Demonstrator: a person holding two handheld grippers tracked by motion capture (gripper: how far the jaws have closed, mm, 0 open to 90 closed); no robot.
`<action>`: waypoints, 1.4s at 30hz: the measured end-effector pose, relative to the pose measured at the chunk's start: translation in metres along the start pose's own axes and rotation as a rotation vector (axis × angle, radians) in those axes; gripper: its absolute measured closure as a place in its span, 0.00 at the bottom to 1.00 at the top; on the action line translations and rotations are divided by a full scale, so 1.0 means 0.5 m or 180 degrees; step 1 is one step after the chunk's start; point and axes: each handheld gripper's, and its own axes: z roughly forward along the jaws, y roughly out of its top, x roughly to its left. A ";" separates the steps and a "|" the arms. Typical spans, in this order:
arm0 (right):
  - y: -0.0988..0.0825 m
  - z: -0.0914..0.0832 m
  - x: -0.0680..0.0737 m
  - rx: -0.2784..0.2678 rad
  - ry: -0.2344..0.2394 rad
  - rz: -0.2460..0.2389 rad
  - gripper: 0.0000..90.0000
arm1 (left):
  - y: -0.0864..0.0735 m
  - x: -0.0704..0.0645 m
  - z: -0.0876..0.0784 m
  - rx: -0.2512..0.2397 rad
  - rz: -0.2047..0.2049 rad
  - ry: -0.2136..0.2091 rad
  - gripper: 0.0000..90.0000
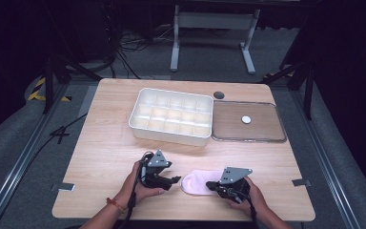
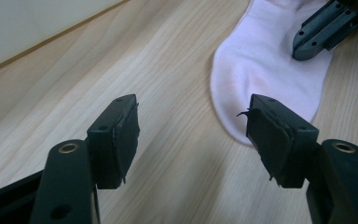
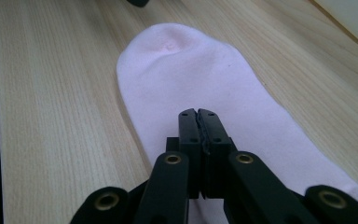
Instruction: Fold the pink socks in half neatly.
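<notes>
Sock [image 1: 196, 182], pale pink, lies flat on the wooden table [image 1: 105, 143] near the person's edge, between the two grippers. Its rounded toe end points toward the left gripper [image 1: 175, 180]; the other end runs under the right gripper [image 1: 211, 186].

In the right gripper view, the right gripper's [image 3: 198, 114] jaws are pressed together over the middle of the sock. Whether a fold of fabric is pinched between the pads cannot be told; no cloth shows between the tips.

In the left gripper view, the left gripper [image 2: 193, 126] stands with its jaws apart and bare wood between them. The sock's [image 2: 261, 65] toe edge lies just beside the right-hand jaw, which overlaps it in that view; nothing is held. The right gripper's closed tip shows farther off at the top right corner, resting on the sock.

From above, the sock sits close to the near table edge, with only a narrow band of wood in front of it. Behind it lies open tabletop up to the white divided tray [image 1: 171, 116], which stands well apart. Next to the tray, touching or almost touching it, sits a clear flat lid [image 1: 267, 126] with a small white disc [image 1: 246, 119] on it. To the left of the left gripper, the table has wide free room.
</notes>
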 end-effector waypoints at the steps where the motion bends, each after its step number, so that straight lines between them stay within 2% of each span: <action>1: 0.000 0.000 0.000 -0.0002 0.0003 0.0002 0.99 | 0.004 -0.003 0.009 0.0025 0.0015 -0.0018 0.38; 12: 0.001 0.001 0.001 -0.0005 -0.0002 -0.0033 0.99 | 0.026 -0.025 0.049 0.0061 0.0058 -0.0125 0.37; 15: 0.001 0.001 0.001 0.0003 -0.0006 -0.0033 0.99 | 0.029 -0.033 0.064 0.0148 0.0138 -0.0095 0.36; 19: 0.001 0.001 0.003 0.0002 -0.0023 -0.0039 0.99 | 0.032 -0.044 0.071 0.0212 0.0316 0.0031 0.36; 24: 0.000 0.001 0.003 -0.0001 -0.0028 -0.0044 0.99 | 0.032 -0.050 0.071 0.0231 0.0310 0.0087 0.37; 30: 0.002 0.002 0.004 0.0009 -0.0042 -0.0053 0.99 | 0.031 -0.053 0.067 0.0225 0.0346 0.0022 0.51; 34: 0.005 0.006 0.003 0.0009 -0.0045 -0.0043 1.00 | 0.030 -0.040 0.062 0.0192 0.0242 -0.0005 0.67; 37: 0.013 0.012 0.003 0.0039 -0.0050 -0.0049 1.00 | 0.030 -0.035 0.060 0.0199 0.0237 -0.0004 0.73; 42: 0.024 0.021 0.002 0.0066 -0.0050 -0.0107 1.00 | 0.028 -0.028 0.055 0.0223 0.0130 -0.0073 0.82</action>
